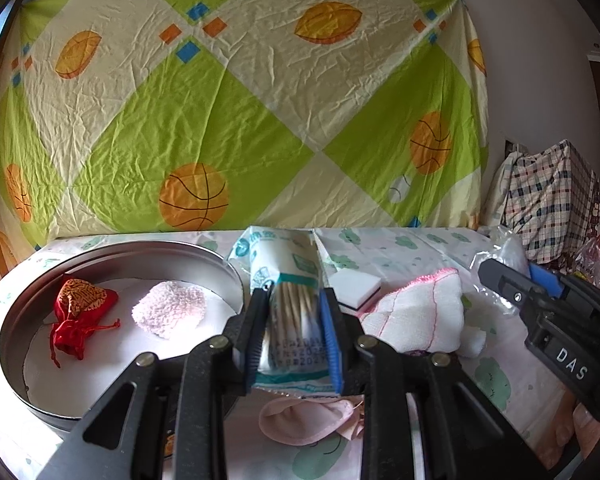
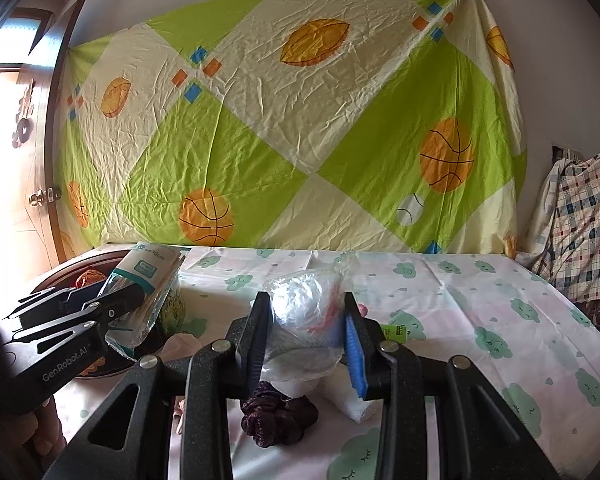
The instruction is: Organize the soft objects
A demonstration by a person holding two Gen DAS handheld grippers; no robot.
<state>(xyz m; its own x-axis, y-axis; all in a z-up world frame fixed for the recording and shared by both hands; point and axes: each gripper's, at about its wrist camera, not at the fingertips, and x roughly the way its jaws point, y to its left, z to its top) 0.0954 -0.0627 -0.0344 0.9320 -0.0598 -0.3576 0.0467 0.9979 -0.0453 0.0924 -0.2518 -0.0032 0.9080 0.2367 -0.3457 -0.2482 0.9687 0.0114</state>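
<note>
At lower centre of both views we see our left claw (image 1: pixel 294 340) clamping a cotton swab pack (image 1: pixel 288 304) and our right claw (image 2: pixel 306 340) gripping a clear plastic bag (image 2: pixel 304 312).

The right gripper (image 2: pixel 306 336) is clamping a clear plastic bag (image 2: pixel 306 304) above a dark scrunchie (image 2: pixel 278 418) lying on the cloud-print cloth (image 2: pixel 480 304), while the left gripper (image 2: pixel 120 300) is pinching a cotton-swab packet (image 2: pixel 148 276) beside the round tin (image 2: pixel 100 372).
</note>
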